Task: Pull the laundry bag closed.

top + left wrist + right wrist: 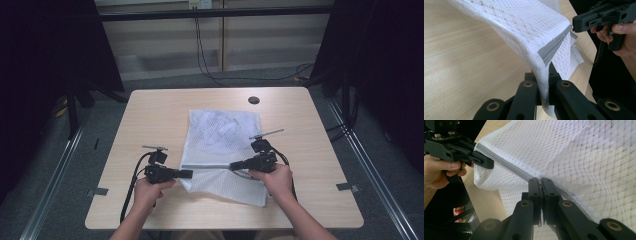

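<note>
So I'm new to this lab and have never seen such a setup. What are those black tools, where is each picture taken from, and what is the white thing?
A person sits at a wooden table and holds a black tool in each hand: a hand-held gripper with two jaws that pinch like tongs. The high view looks down from above the person, so the left hand-held gripper is at its left and the right hand-held gripper at its right. The other two pictures come from small cameras riding on the tools, looking along their own jaws.

On the table lies a white mesh bag with a grey zipper strip across it. Both tools are shut on the bag: the left one pinches the mesh at the strip's end, the right one grips at the strip farther along, so the fabric is lifted between them. A small dark round disc sits near the table's far edge.
</note>
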Demonstrator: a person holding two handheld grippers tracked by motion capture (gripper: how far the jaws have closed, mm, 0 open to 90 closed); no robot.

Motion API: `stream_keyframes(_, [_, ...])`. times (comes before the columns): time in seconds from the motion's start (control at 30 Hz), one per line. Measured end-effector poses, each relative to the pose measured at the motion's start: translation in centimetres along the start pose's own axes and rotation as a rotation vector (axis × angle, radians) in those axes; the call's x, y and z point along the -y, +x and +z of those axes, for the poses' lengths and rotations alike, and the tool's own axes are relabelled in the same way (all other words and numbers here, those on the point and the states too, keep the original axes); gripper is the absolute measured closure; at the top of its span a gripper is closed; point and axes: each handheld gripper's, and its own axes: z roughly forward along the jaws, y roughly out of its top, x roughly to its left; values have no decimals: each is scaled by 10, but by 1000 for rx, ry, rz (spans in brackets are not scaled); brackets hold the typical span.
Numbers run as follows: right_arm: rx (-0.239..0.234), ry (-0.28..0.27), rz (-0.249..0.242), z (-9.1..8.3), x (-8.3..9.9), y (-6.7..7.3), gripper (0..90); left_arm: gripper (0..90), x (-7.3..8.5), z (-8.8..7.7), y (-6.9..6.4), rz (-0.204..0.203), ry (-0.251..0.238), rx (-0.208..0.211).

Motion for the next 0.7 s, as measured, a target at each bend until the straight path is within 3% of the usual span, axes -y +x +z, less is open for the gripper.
stream_keyframes(0.7, [-12, 9, 6, -5, 2, -4, 871, 900, 0, 0, -1, -3, 3, 2])
